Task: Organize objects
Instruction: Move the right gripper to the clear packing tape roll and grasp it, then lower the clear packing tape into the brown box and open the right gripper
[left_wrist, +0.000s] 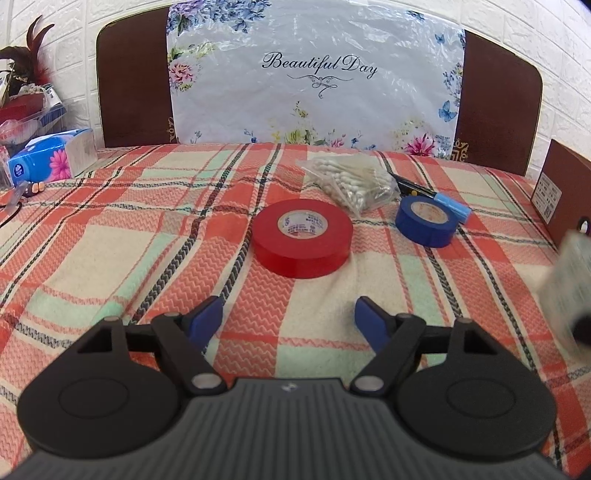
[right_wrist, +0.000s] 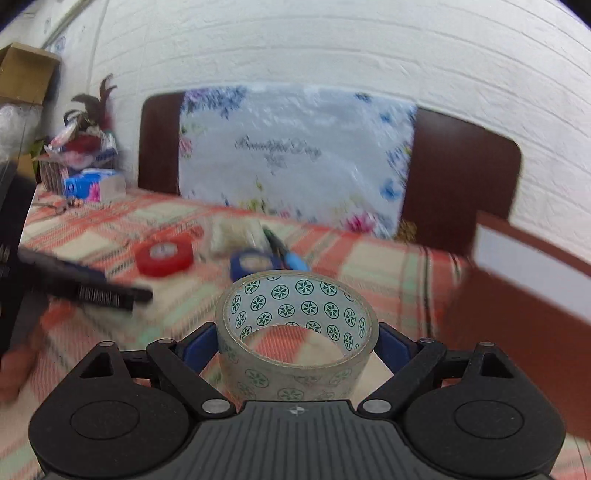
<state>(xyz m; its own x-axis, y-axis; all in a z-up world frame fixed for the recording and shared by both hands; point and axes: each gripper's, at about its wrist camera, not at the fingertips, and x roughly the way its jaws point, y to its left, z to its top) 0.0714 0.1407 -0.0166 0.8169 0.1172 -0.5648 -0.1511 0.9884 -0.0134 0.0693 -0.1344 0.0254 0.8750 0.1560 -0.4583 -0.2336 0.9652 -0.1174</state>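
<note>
My left gripper (left_wrist: 289, 314) is open and empty, low over the checked cloth, a short way before a red tape roll (left_wrist: 301, 237). Behind it lie a bag of cotton swabs (left_wrist: 352, 181), a blue tape roll (left_wrist: 426, 220) and a blue-capped marker (left_wrist: 448, 204). My right gripper (right_wrist: 296, 341) is shut on a clear tape roll (right_wrist: 295, 332) with green star marks, held above the cloth. The red roll (right_wrist: 164, 256), the blue roll (right_wrist: 255, 264) and the swab bag (right_wrist: 236, 230) show blurred beyond it. A brown box (right_wrist: 524, 295) stands at the right.
The brown box also shows at the right edge of the left wrist view (left_wrist: 565, 188). A blue tissue pack (left_wrist: 50, 157) and a cluttered basket (left_wrist: 22, 107) stand at the far left. A floral "Beautiful Day" bag (left_wrist: 314, 74) covers the headboard. The left gripper's body (right_wrist: 74, 284) crosses the right view.
</note>
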